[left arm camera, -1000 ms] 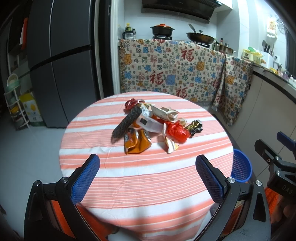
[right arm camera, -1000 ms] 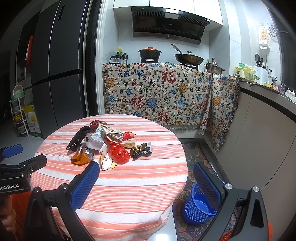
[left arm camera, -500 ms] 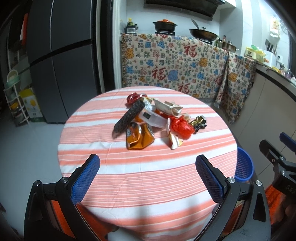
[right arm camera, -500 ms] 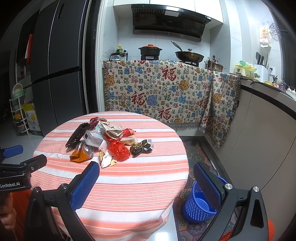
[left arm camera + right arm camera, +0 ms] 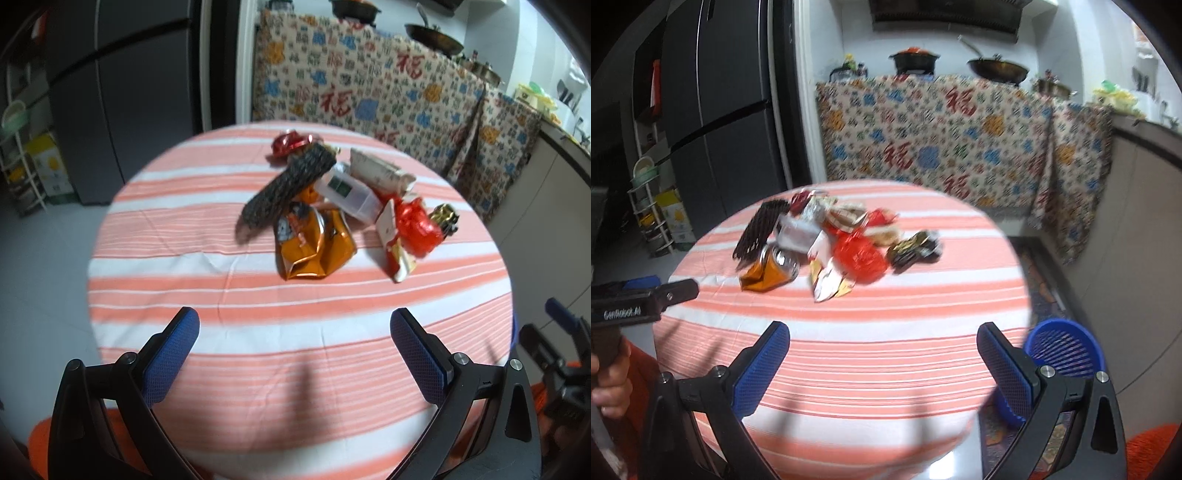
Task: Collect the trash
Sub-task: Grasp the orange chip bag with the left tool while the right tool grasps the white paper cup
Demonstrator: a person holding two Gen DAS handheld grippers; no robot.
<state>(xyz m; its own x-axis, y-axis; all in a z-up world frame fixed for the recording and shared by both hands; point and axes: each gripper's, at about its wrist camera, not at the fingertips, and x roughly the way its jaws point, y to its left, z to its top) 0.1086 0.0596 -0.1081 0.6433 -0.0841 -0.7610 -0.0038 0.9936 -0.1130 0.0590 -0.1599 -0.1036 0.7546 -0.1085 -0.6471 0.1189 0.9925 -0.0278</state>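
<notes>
- Both grippers have closed in on the trash pile (image 5: 343, 206) over the last second; it now fills more of each wrist view, and both frames are motion-blurred.
- Progress: nothing collected yet, by my read. Every piece sits on the round striped table (image 5: 221, 295); the blue mesh basket (image 5: 1067, 347) on the floor to the right of the table looks empty, though only part of its inside shows.
- Left to do: all of it. Pick each piece and drop it in the basket.
- Pile is one loose cluster at the far middle of the table, pieces touching or overlapping:
- crumpled orange foil bag (image 5: 314, 243) nearest the left gripper
- long dark patterned wrapper (image 5: 284, 188) leaning over the orange bag's top
- white box with green label (image 5: 347, 192) in the centre
- crumpled red wrapper (image 5: 417, 225) on the right, a small white-and-red packet (image 5: 395, 251) just in front of it
- black-and-gold wrapper (image 5: 916, 247) at the right edge; shiny red wrapper (image 5: 290, 142) at the far end
- Left gripper (image 5: 295, 343): jaws wide apart, nothing between them, hovering over the near table edge.
- Right gripper (image 5: 882, 354): jaws spread too, empty, well short of the pile.
- Foil and film pieces are light and crumpled; expect them to slip or drag neighbours when pinched.
</notes>
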